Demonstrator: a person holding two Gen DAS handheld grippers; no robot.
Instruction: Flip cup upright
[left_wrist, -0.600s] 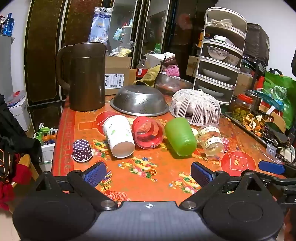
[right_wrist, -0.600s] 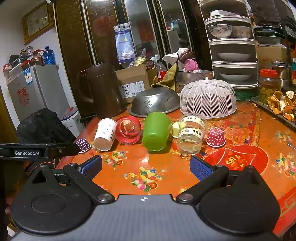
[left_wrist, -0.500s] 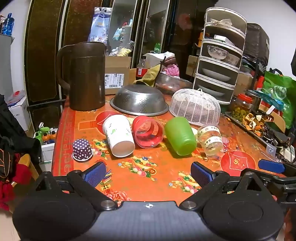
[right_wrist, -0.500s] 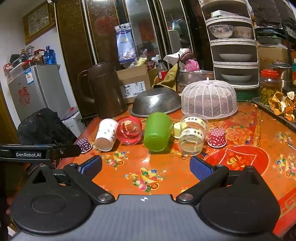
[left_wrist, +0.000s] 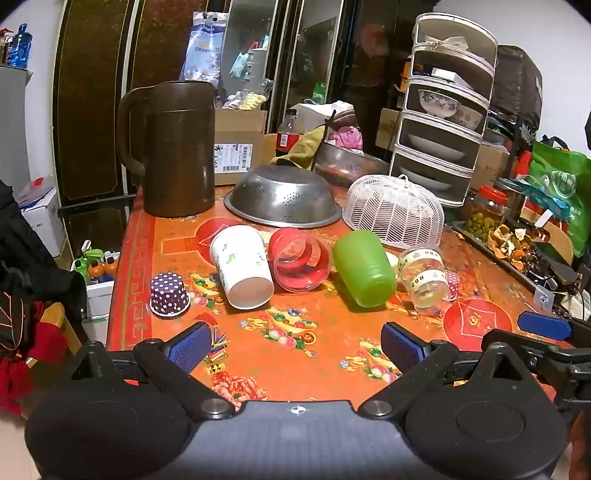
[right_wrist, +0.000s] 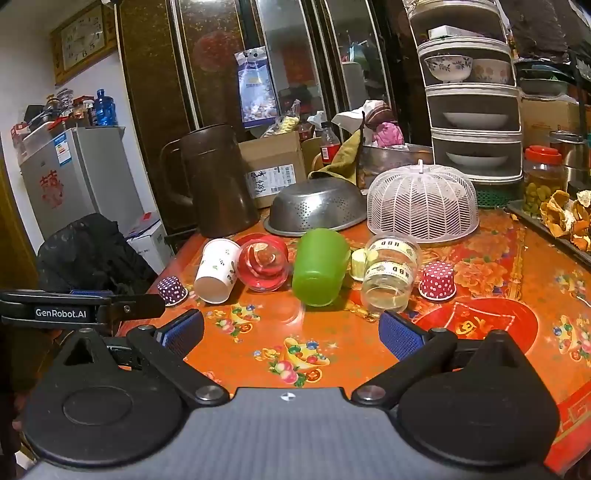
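Several cups lie on their sides in a row on the orange table: a white paper cup (left_wrist: 242, 266) (right_wrist: 216, 269), a red clear cup (left_wrist: 299, 264) (right_wrist: 263, 266), a green cup (left_wrist: 364, 267) (right_wrist: 319, 266) and a clear labelled cup (left_wrist: 424, 273) (right_wrist: 389, 273). A purple dotted cup (left_wrist: 169, 294) (right_wrist: 172, 290) and a red dotted cup (right_wrist: 437, 280) stand upside down. My left gripper (left_wrist: 295, 349) is open and empty, short of the row. My right gripper (right_wrist: 291, 336) is open and empty, in front of the green cup.
A brown jug (left_wrist: 173, 147), an upturned steel colander (left_wrist: 282, 195) and a white mesh food cover (left_wrist: 393, 210) stand behind the cups. A tiered dish rack (left_wrist: 443, 110) is at the back right. A tray of peels (left_wrist: 509, 243) lines the right edge.
Both grippers have drifted slightly; the cups sit a touch nearer in the right wrist view. Nothing was taken hold of.
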